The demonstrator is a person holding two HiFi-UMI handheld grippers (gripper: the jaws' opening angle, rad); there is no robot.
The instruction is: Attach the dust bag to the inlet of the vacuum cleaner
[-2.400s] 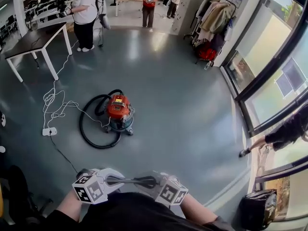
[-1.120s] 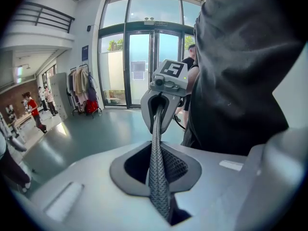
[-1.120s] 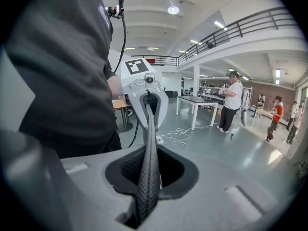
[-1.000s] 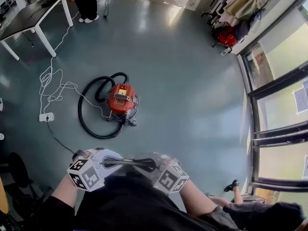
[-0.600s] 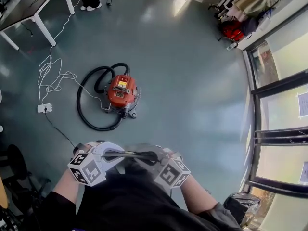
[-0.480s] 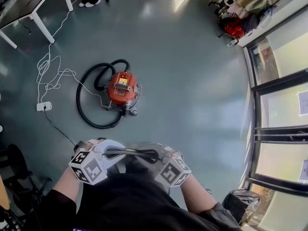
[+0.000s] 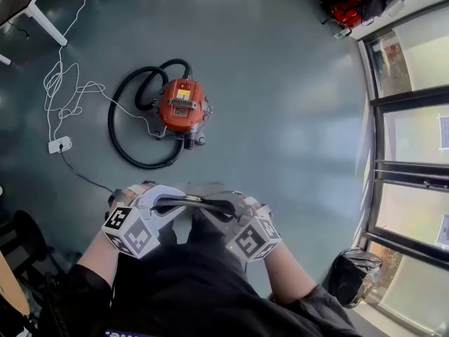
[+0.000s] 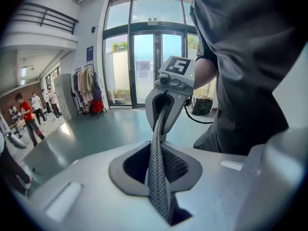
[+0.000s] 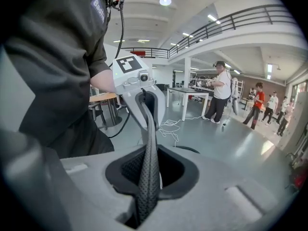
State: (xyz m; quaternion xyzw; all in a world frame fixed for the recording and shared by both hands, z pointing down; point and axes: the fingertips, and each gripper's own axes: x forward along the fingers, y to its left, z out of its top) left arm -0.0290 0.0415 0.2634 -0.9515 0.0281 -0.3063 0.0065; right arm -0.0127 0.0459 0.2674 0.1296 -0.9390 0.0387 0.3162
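Note:
An orange vacuum cleaner (image 7: 182,104) stands on the grey floor with its black hose (image 7: 123,142) looped to its left. Close to my body I hold the dust bag; its dark mesh edge (image 7: 189,201) is stretched level between the two grippers, which face each other. My left gripper (image 7: 163,203) is shut on one end of the edge (image 8: 158,177). My right gripper (image 7: 224,206) is shut on the other end (image 9: 147,177). Each gripper view shows the opposite gripper, the right one (image 8: 166,109) and the left one (image 9: 144,105). The vacuum's inlet is not visible.
A white cable (image 7: 66,90) runs from the vacuum to a power strip (image 7: 59,144) at the left. A table leg (image 7: 38,16) shows top left, glass doors (image 7: 414,160) at the right, a black bag (image 7: 354,279) bottom right. People stand far off in the gripper views.
Both grippers, still holding the bag edge between them, have come down and forward toward the vacuum. The head view has tipped further down, so the far people have left it.

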